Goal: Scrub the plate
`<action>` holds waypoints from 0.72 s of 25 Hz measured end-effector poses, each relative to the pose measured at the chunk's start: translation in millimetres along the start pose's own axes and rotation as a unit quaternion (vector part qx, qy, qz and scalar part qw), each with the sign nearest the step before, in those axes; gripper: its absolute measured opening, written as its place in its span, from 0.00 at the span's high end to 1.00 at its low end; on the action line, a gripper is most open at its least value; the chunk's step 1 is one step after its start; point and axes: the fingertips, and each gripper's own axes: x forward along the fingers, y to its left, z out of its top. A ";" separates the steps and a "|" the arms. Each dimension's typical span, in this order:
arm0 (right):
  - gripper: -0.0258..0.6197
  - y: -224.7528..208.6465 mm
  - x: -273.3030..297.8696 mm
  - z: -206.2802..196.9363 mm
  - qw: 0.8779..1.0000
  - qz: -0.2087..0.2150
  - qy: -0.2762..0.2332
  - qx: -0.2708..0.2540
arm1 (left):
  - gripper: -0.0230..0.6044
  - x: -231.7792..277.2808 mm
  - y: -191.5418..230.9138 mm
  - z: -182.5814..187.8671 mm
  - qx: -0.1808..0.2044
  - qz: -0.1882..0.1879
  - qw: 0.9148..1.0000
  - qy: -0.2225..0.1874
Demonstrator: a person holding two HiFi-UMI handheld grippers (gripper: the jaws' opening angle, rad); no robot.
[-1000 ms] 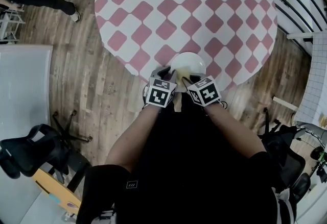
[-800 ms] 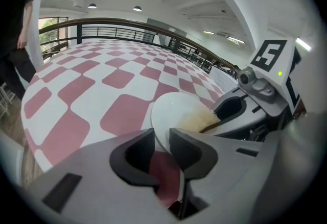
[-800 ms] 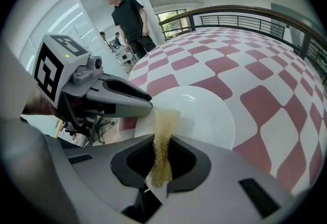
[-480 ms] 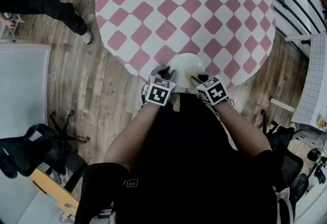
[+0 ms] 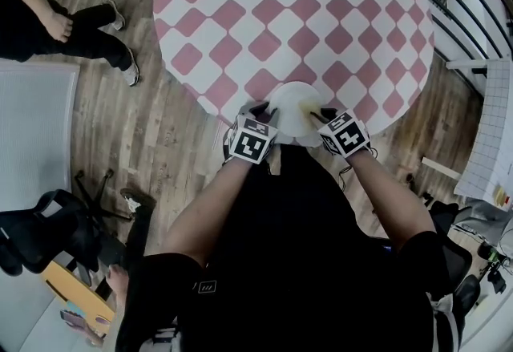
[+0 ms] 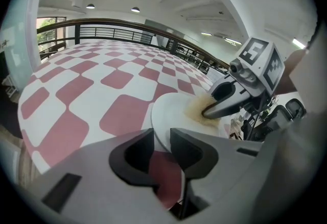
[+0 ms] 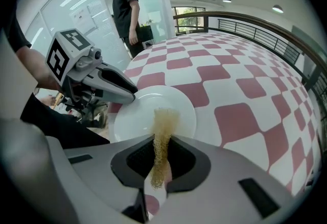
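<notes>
**Item:** round white ceramic plate [image 5: 290, 102], lying at the near edge of the round pink-and-white checked table [image 5: 321, 14], directly in front of the person

**Left gripper** [image 5: 260, 112]: jaws drawn narrow, pinching the plate's near-left rim as an anchor

**Right gripper** [image 5: 317, 115]: jaws clamped on a tan mesh scouring pad [image 7: 162, 131], whose free end rests on the plate's right half, inside the rim

**Step in hand, as judged:** scrubbing the plate face

**Handling notes:**
- Press the pad flat instead of dragging its tip
- Work in short overlapping strokes from the rim toward the centre
- Hold the rim pinch firm, since the plate sits close to the table edge and could skid off

**Pose:**
- Both forearms extend forward from the body and converge on the plate
- The grippers sit side by side and near each other
- Both marker cubes face up
- The left gripper is at the plate's left, the right gripper angled in from its right
</notes>
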 end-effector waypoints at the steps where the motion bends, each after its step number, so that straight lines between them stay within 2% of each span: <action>1: 0.88 -0.2 0.0 -0.1 1.000 0.000 0.001 -0.002 | 0.81 0.0 0.3 0.4 0.001 -0.001 1.000 -0.001; 8: 0.88 -16.6 -8.3 -2.6 0.999 -0.036 -0.005 0.016 | 0.81 -0.3 1.0 0.9 -0.007 -0.005 1.000 -0.008; 12: 0.88 -49.4 -21.9 -5.4 0.993 -0.106 -0.015 0.041 | 0.81 0.6 2.4 0.9 -0.014 -0.008 1.000 -0.012; 14: 0.88 -64.0 -32.4 4.1 0.989 -0.130 -0.041 0.065 | 0.81 0.1 2.6 0.9 -0.016 -0.010 1.000 -0.013; 16: 0.88 -59.3 -38.2 23.8 0.987 -0.120 -0.073 0.075 | 0.81 -1.6 2.1 1.8 -0.013 -0.011 1.000 -0.015; 18: 0.88 -36.6 -32.4 44.9 0.991 -0.080 -0.091 0.063 | 0.81 -4.4 0.3 3.4 -0.012 -0.015 1.000 -0.016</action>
